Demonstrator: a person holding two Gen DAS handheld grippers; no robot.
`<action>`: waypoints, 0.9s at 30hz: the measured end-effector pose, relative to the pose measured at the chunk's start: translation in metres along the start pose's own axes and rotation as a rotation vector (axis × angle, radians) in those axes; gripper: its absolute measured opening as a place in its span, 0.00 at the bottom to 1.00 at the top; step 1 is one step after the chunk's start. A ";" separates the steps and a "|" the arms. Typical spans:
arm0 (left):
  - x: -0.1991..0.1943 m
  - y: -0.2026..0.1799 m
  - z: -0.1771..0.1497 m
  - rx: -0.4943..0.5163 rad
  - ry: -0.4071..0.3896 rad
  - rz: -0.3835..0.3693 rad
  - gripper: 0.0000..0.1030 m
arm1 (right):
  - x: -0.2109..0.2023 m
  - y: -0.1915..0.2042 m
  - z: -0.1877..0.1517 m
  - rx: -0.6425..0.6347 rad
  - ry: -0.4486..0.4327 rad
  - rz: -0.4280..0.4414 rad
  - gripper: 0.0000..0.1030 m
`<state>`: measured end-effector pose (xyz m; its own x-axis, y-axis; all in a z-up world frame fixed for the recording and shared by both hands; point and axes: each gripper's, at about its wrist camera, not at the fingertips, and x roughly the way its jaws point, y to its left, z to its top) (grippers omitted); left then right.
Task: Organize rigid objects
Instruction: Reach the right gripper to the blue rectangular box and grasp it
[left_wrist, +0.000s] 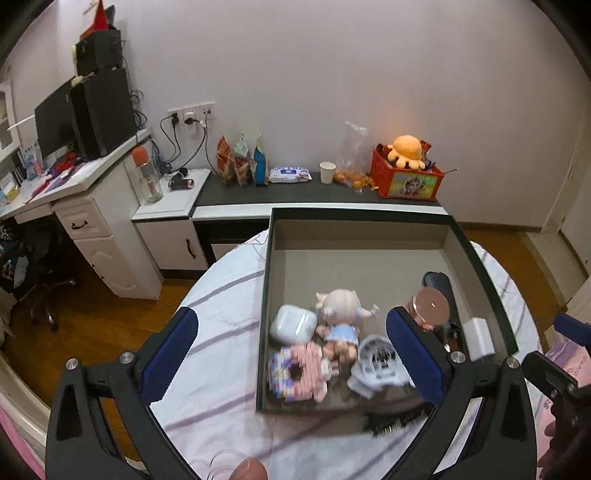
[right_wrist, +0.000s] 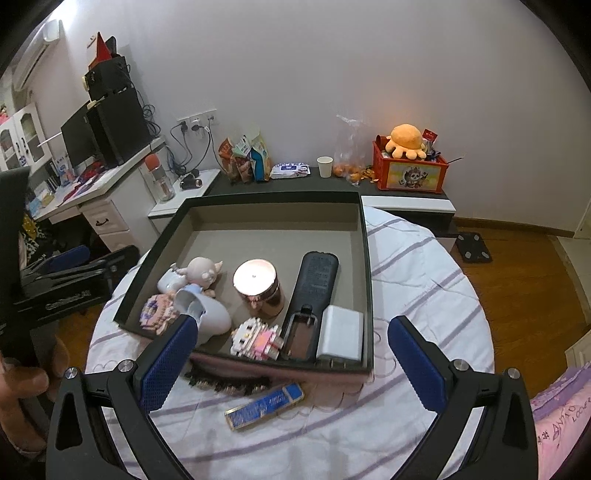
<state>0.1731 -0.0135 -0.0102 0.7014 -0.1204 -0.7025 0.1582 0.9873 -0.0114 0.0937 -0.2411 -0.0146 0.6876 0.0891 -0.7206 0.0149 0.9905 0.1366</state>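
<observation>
Already most of the rigid objects sit in the dark tray (right_wrist: 364, 258) on the striped bench (right_wrist: 424, 280): a copper-lidded jar (right_wrist: 258, 284), a black remote (right_wrist: 316, 280), a white charger (right_wrist: 341, 332), a pig figurine (right_wrist: 201, 275), a white earbud case (left_wrist: 293, 323) and two brick-built toys. We see both grippers spread wide and carrying nothing, the left gripper (left_wrist: 291, 360) hovering over the tray's near-left corner and the right gripper (right_wrist: 291, 356) over its near edge. Two things lie outside, on the cloth just near of the tray: a dark-bristled brush (right_wrist: 225, 380) touching the tray's near wall, and a blue and gold flat case (right_wrist: 264, 406) beside it.

We judge the flat case the riskier pick: it lies low on soft cloth, so fingers may pinch fabric and drag the tray. The near row is also crowded, and a careless drop could tip the jar.
</observation>
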 end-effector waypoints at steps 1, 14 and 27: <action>-0.005 0.001 -0.003 -0.002 -0.002 0.000 1.00 | -0.005 0.000 -0.003 0.002 -0.002 -0.002 1.00; -0.058 -0.009 -0.060 -0.006 0.003 0.021 1.00 | -0.036 -0.016 -0.045 0.036 0.014 -0.024 1.00; -0.068 -0.034 -0.101 -0.006 0.051 0.007 1.00 | -0.035 -0.022 -0.076 0.050 0.066 -0.007 1.00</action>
<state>0.0500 -0.0285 -0.0335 0.6663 -0.1081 -0.7378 0.1490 0.9888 -0.0103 0.0139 -0.2579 -0.0437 0.6379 0.0908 -0.7648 0.0565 0.9848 0.1641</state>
